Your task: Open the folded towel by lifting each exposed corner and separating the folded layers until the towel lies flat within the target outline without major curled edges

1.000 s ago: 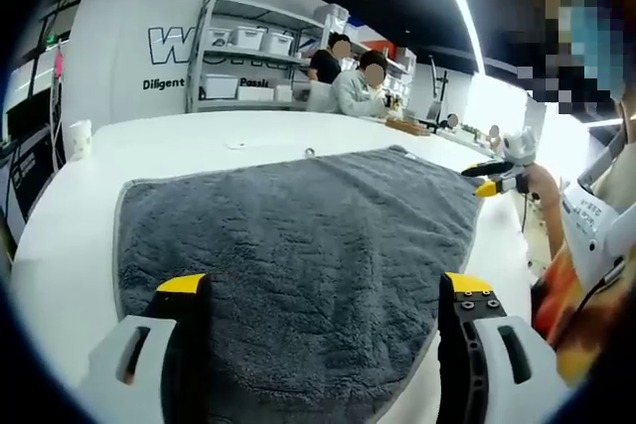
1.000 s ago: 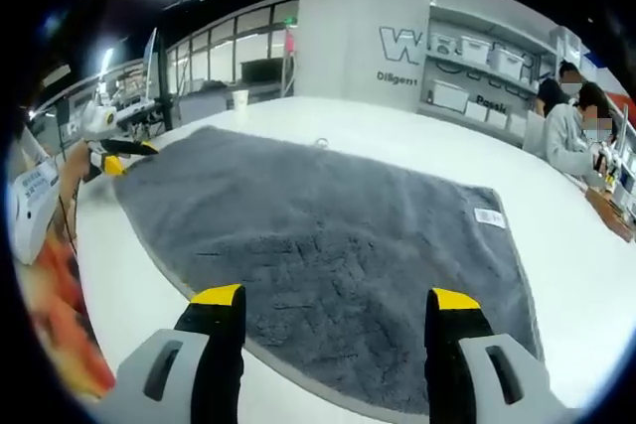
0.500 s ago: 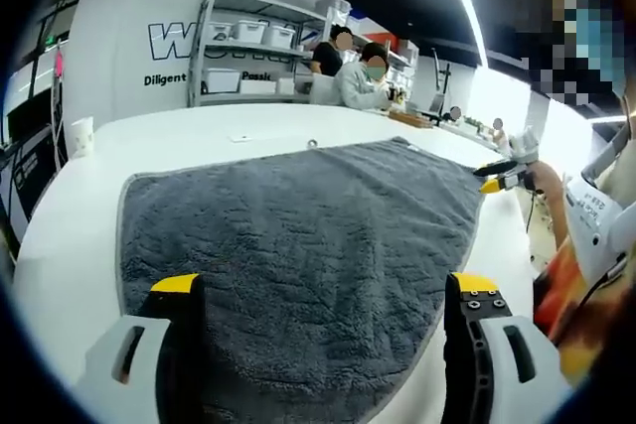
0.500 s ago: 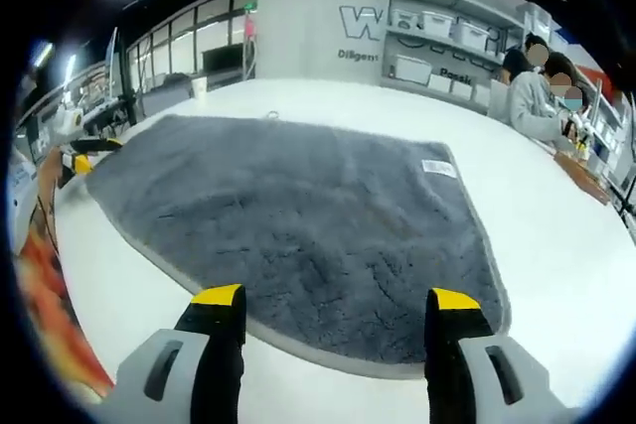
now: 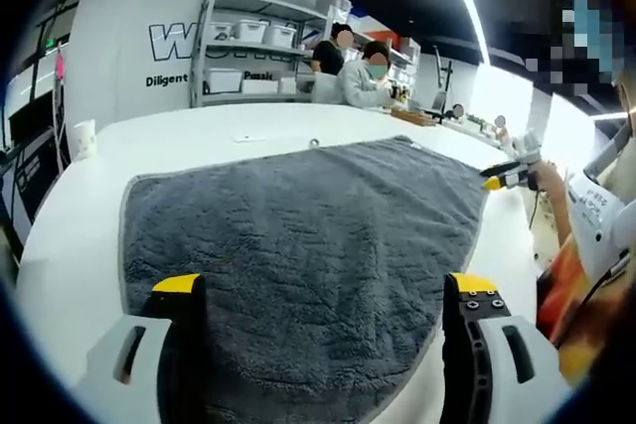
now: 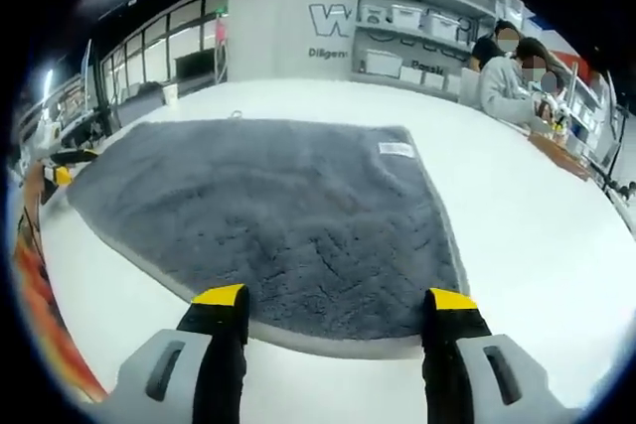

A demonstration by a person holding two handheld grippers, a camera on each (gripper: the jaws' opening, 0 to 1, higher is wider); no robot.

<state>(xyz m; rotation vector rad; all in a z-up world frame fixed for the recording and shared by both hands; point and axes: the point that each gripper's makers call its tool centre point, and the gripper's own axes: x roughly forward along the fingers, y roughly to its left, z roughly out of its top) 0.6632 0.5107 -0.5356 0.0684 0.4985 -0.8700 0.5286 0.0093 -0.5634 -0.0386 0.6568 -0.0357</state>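
The grey towel (image 5: 298, 245) lies spread on the white table (image 5: 70, 245), its pile showing a chevron texture and a lighter bound edge. A small white label (image 6: 396, 149) sits on the towel near its far edge in the right gripper view; the print on it is too small to read.

Wall lettering behind the shelving (image 5: 253, 57) starts with a large "W" and, below it, "Diligent"; the rest is hidden by the shelf frame. The shelves carry white storage bins. 2 persons (image 5: 358, 71) are seated at a counter beyond the table. A white cup (image 5: 83, 136) stands near the table's far left edge. The ceiling is dark with a bright light strip.

The left claw (image 5: 318, 290) is spread wide above the towel, holding nothing. The right claw (image 6: 333, 300) is spread wide at the towel's near edge, holding nothing.
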